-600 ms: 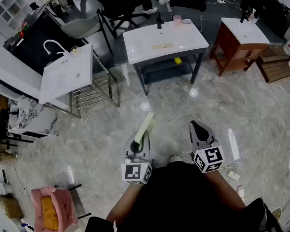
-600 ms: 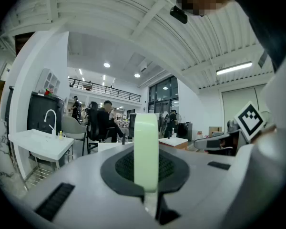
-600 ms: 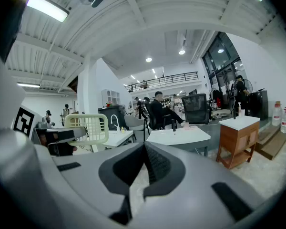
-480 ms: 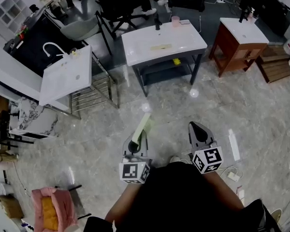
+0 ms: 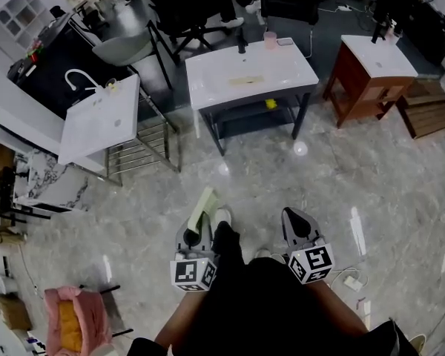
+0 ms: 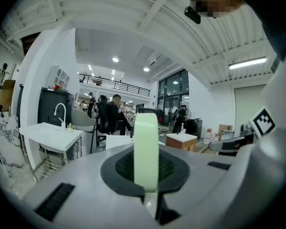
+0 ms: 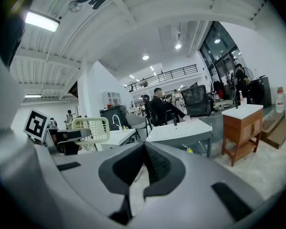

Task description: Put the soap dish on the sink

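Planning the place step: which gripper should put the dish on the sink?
Left. The left gripper is shut on the dish, which sticks out ahead of its jaws. The right gripper is shut and empty. The sink stands ahead of both, so neither looks clearly nearer.

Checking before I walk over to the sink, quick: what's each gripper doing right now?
Left gripper: closed on the pale green soap dish.
Right gripper: closed, nothing between its jaws.
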Action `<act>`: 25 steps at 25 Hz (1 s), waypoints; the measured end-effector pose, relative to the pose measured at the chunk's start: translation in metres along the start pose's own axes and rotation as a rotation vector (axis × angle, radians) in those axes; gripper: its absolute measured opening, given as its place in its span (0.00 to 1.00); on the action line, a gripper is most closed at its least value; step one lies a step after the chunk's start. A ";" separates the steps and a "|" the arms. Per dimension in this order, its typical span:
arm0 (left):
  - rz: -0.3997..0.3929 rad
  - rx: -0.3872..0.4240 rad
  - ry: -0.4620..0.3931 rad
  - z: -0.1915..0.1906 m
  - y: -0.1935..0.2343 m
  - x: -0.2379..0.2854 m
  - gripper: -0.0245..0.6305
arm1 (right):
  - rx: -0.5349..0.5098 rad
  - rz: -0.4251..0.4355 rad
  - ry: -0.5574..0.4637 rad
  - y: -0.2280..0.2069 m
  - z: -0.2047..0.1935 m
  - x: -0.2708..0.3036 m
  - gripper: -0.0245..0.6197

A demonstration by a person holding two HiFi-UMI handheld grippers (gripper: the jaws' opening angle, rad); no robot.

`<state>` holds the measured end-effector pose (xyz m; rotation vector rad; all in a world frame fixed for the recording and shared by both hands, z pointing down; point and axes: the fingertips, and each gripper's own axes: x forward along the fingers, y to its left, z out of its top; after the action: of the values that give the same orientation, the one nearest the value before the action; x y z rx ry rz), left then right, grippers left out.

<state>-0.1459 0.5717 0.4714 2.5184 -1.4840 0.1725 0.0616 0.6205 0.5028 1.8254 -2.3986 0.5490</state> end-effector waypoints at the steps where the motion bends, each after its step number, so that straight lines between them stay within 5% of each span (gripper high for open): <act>1: -0.001 -0.001 0.001 0.000 0.001 0.005 0.07 | -0.004 -0.001 0.004 -0.002 0.000 0.004 0.04; 13: -0.044 -0.045 -0.007 0.002 0.040 0.112 0.07 | -0.070 -0.068 0.080 -0.048 0.019 0.075 0.04; 25: -0.089 -0.135 -0.005 0.050 0.124 0.243 0.07 | -0.085 -0.061 0.125 -0.072 0.092 0.254 0.04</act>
<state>-0.1369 0.2951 0.4890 2.4723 -1.3349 0.0498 0.0708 0.3409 0.5035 1.7678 -2.2419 0.5297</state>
